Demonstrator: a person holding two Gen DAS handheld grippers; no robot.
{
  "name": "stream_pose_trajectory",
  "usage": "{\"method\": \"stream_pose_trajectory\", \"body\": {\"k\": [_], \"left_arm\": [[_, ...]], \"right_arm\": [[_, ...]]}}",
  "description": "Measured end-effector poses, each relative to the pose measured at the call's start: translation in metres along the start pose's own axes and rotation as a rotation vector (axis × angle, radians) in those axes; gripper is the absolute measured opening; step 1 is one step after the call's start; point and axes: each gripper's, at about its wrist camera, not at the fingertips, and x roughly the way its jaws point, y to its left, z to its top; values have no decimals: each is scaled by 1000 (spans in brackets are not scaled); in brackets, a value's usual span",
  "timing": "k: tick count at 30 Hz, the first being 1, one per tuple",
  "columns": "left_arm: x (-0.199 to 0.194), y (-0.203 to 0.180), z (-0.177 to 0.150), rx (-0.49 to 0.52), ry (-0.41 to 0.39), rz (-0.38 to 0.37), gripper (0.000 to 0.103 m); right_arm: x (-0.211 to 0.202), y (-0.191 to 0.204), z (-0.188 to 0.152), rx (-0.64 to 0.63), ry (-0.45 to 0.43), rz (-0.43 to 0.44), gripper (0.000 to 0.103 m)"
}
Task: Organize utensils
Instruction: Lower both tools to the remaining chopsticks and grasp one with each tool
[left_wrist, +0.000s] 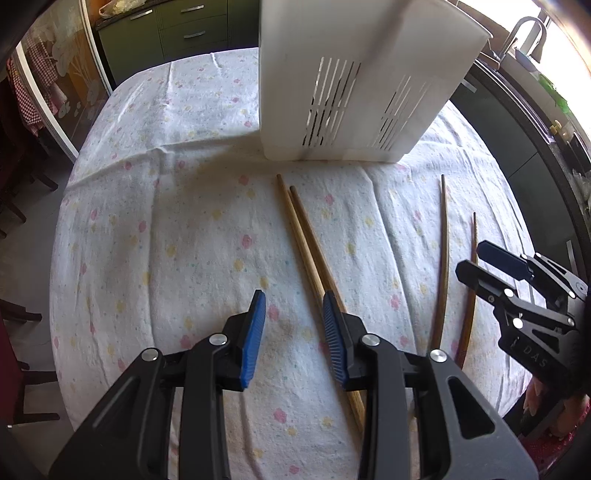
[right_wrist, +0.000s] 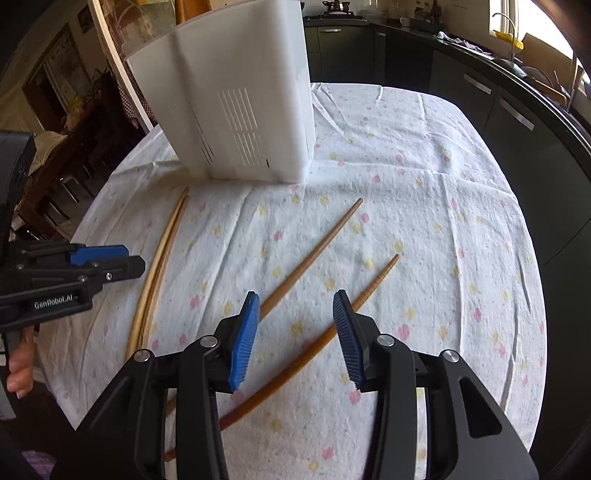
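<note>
Left gripper (left_wrist: 294, 338) spread and empty above the tablecloth (left_wrist: 192, 221), in front of the white slotted utensil holder (left_wrist: 354, 85), with the pale chopstick pair (left_wrist: 306, 236) lying touching just right of its pads. Right gripper (right_wrist: 295, 339) likewise spread and empty over the dark chopstick pair (right_wrist: 314, 254), further right of the holder. Probably light, stiff, thin and prone to rolling on soft cloth; best pinched mid-length across the shaft.
</note>
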Motion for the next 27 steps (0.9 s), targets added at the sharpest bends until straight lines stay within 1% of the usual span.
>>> {"method": "stream_pose_trajectory", "body": {"k": [2, 4, 5, 6, 8, 9, 10, 12, 14, 17, 21, 27], "left_arm": [[-2, -1, 1, 1, -5, -2, 31], [-3, 1, 3, -5, -7, -2, 31], [-3, 2, 3, -7, -6, 1, 31], [-2, 4, 4, -8, -1, 2, 31], [1, 7, 3, -13, 17, -4, 31], [3, 8, 3, -16, 27, -9, 31], [4, 9, 3, -17, 35, -11, 31], [7, 8, 3, -15, 41, -6, 31], [9, 8, 3, -17, 45, -6, 31], [11, 7, 6, -28, 41, -8, 31], [7, 5, 12, -67, 13, -55, 31], [4, -13, 16, -43, 11, -82, 31]], "right_arm": [[7, 2, 10, 0, 10, -2, 42], [19, 5, 18, -11, 41, -40, 42], [27, 5, 20, -12, 68, -51, 45], [27, 7, 22, -18, 51, -52, 45], [32, 13, 26, -35, 59, -66, 50], [35, 18, 27, -50, 53, -82, 50], [37, 24, 27, -71, 45, -102, 45], [38, 28, 30, -80, 42, -84, 37], [39, 32, 31, -91, 49, -78, 18], [41, 34, 33, -90, 61, -63, 17], [41, 28, 33, -80, 58, -39, 17], [40, 27, 33, -100, 61, -45, 17]]}}
